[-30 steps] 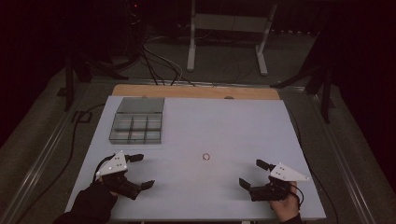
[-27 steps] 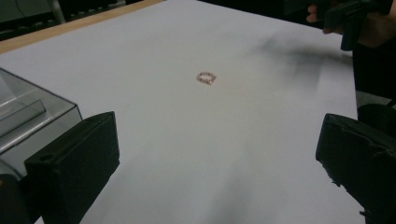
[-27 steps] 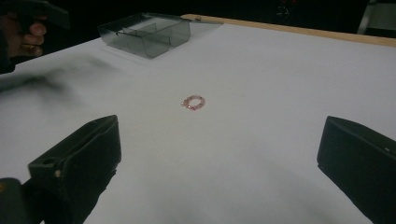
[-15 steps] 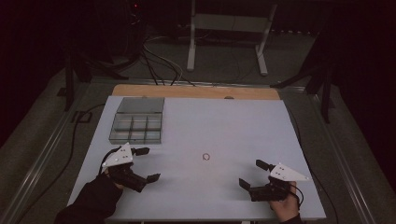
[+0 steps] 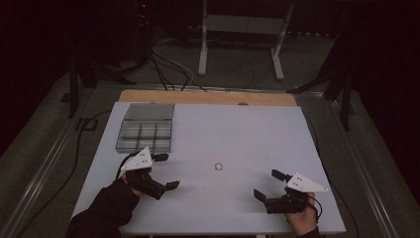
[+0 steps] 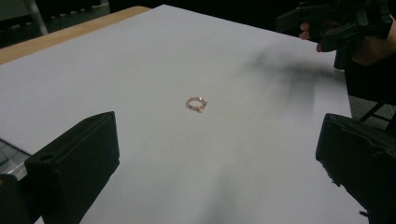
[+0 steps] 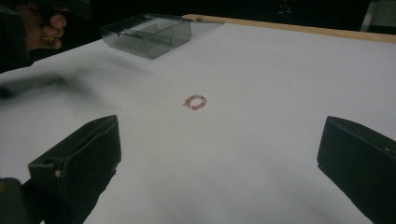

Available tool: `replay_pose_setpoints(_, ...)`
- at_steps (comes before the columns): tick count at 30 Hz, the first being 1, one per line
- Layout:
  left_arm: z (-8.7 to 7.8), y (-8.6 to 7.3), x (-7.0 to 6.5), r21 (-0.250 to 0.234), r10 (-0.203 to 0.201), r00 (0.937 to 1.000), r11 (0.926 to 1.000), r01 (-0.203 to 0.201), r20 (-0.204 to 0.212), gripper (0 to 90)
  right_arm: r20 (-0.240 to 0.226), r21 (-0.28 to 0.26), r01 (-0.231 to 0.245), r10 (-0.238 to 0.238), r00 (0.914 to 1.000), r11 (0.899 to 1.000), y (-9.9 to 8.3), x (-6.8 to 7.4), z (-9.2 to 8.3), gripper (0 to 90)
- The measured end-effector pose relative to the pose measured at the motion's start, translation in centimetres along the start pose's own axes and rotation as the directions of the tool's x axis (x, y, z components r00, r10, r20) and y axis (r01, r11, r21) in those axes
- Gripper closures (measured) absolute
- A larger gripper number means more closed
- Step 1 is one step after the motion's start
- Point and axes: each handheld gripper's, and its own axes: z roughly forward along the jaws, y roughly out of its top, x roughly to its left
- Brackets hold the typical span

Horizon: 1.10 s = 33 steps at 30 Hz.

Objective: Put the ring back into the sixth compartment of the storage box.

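Both my left tool (image 5: 165,171) and right tool (image 5: 271,185) gape empty; the small pink beaded ring (image 5: 218,167) at centre frame could skid from a shallow pinch.

Light: dim room, dark beyond the table; tabletop is the brightest area.
Table (image 5: 257,129): white top, wooden strip along its far edge, centre of frame.
Floor (image 5: 44,124): grey, visible left and right.
Cables (image 5: 168,67): trail across the floor, upper left.
Stand (image 5: 237,29): pale metal frame, upper centre.
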Motion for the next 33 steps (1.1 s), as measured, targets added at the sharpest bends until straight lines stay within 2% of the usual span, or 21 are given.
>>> replay_pose_setpoints(20,3.7,2.0,0.2,0.003,0.015,0.9985,0.9999,-0.015,0.053,0.6,-0.003,0.0,-0.003,0.003,1.0,1.0,0.0,0.0,-0.1,0.0)
replay_pose_setpoints(25,4.6,2.3,0.2,0.001,0.033,0.9962,0.9994,-0.034,0.08,0.6,-0.005,-0.001,-0.004,0.004,1.0,1.0,0.0,-0.1,-0.1,0.0)
replay_pose_setpoints(33,6.4,3.1,0.0,-0.008,0.033,0.993,0.9994,-0.033,0.114,0.6,-0.006,-0.005,-0.005,0.005,1.0,1.0,0.0,0.0,-0.1,0.0)
